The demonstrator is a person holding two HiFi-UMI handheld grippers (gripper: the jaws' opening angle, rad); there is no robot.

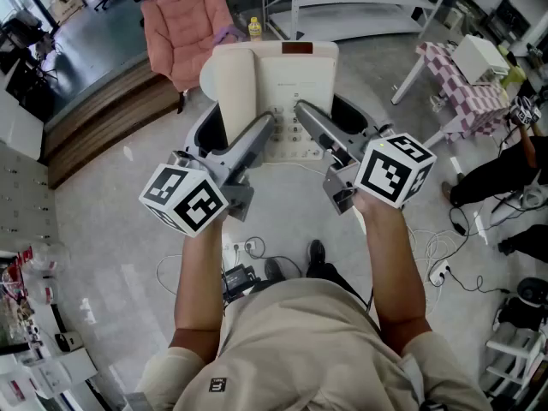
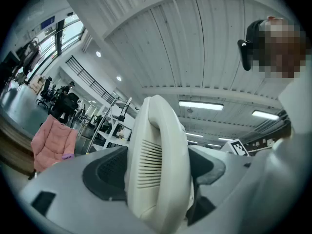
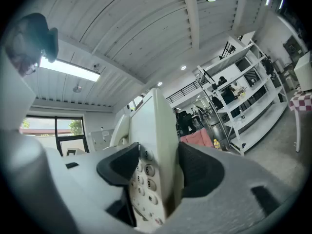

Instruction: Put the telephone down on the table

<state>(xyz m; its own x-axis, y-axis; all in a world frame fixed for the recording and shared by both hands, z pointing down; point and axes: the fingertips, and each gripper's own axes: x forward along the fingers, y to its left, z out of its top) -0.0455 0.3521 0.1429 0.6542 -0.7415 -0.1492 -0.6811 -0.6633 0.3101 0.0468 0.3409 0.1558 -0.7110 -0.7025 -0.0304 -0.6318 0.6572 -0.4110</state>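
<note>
A cream desk telephone (image 1: 295,84) with its handset (image 1: 229,88) resting on the left side is held up in the air over the floor, between both grippers. My left gripper (image 1: 240,134) is shut on the handset side; in the left gripper view the ribbed handset (image 2: 158,165) fills the space between the dark pads (image 2: 109,172). My right gripper (image 1: 338,128) is shut on the keypad side. In the right gripper view the telephone (image 3: 156,130) stands edge-on between the pads, with its number keys (image 3: 144,179) showing beside the left pad (image 3: 119,167).
Grey floor lies below, with cables and a power strip (image 1: 248,259) near the person's feet. A pink chair (image 1: 184,24) and a yellow bottle (image 1: 254,28) stand ahead. White shelving (image 1: 360,11) is at the back, a checkered table (image 1: 467,84) at right, a wooden platform (image 1: 103,118) at left.
</note>
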